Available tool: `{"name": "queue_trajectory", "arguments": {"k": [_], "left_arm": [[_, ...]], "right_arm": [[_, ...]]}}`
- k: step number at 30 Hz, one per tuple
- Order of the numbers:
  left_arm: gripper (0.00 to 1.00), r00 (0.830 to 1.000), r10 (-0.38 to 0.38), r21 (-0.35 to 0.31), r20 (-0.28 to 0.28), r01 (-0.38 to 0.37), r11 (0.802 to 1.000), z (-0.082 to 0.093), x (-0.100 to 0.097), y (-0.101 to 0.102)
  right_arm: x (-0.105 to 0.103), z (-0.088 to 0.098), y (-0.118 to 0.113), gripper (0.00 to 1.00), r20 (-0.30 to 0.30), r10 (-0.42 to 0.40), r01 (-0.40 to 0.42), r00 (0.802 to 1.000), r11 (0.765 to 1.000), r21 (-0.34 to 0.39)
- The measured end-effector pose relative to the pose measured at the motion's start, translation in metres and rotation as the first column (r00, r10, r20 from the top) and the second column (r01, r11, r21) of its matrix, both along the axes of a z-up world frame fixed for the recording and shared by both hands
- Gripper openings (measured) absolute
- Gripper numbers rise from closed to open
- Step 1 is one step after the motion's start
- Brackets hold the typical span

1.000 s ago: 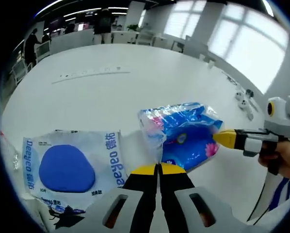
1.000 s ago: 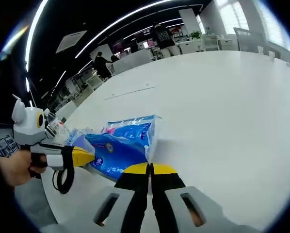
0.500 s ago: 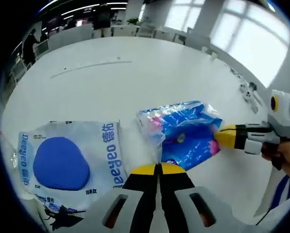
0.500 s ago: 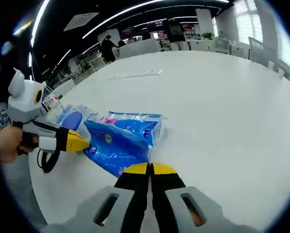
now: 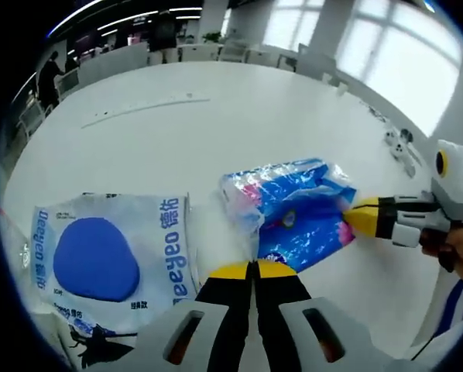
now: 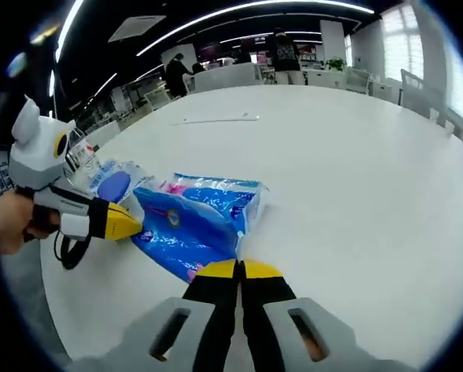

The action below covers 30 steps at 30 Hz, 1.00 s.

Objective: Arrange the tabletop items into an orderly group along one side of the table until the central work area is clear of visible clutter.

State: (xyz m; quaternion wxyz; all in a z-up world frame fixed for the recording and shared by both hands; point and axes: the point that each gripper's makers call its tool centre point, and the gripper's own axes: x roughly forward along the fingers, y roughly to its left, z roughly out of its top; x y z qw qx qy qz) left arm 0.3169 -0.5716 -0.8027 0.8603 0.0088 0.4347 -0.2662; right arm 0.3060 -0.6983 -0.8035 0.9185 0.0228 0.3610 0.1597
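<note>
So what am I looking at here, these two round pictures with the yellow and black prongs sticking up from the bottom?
Those prongs are handheld grippers, one in each of a person's hands, each carrying a fisheye camera. In the left gripper view the left gripper rises from the bottom, jaws closed on an edge of a blue crinkly plastic pack. The right gripper comes in from the right, pinching the pack's other end. The right gripper view shows the same thing from the opposite side. Both packs lie on a round white table. Beside the blue pack lies a flat white packet with a blue oval, held by neither gripper.
</note>
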Motion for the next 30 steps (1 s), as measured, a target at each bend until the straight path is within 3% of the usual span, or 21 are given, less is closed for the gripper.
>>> {"name": "queue_trajectory", "arguments": {"k": [5,7,9,12,16,23,30], "left_arm": [[0.0,1.0,0.003,-0.001,0.003,-0.003,1.0,0.0,-0.001,0.0],[0.01,1.0,-0.004,-0.008,0.013,0.005,1.0,0.001,0.0,-0.001],[0.13,1.0,0.003,-0.023,0.028,-0.003,1.0,0.006,0.0,-0.004],[0.28,0.996,0.028,-0.054,0.081,-0.024,0.998,0.018,0.004,-0.008],[0.35,0.993,0.031,-0.074,0.114,-0.022,0.997,0.028,0.006,-0.009],[0.45,0.989,0.036,-0.071,0.144,-0.026,0.997,0.038,0.009,-0.003],[0.72,0.981,0.02,-0.075,0.193,-0.006,0.997,0.049,0.003,-0.003]], "right_arm": [[0.0,0.0,-0.001,0.0,0.004,-0.005,0.005,1.0,1.0,-0.005],[0.001,0.001,0.0,0.0,0.02,0.031,-0.03,0.999,0.999,-0.04],[0.002,0.001,0.003,0.02,0.029,0.044,-0.043,0.999,0.998,-0.048],[0.004,0.008,0.009,0.15,0.059,0.07,-0.065,0.996,0.994,-0.083],[0.004,0.011,0.014,0.37,0.088,0.079,-0.07,0.993,0.992,-0.104],[0.006,0.019,0.019,0.5,0.11,0.066,-0.057,0.992,0.995,-0.078],[0.003,0.027,0.023,0.62,0.126,0.04,-0.035,0.991,0.998,-0.045]]}}
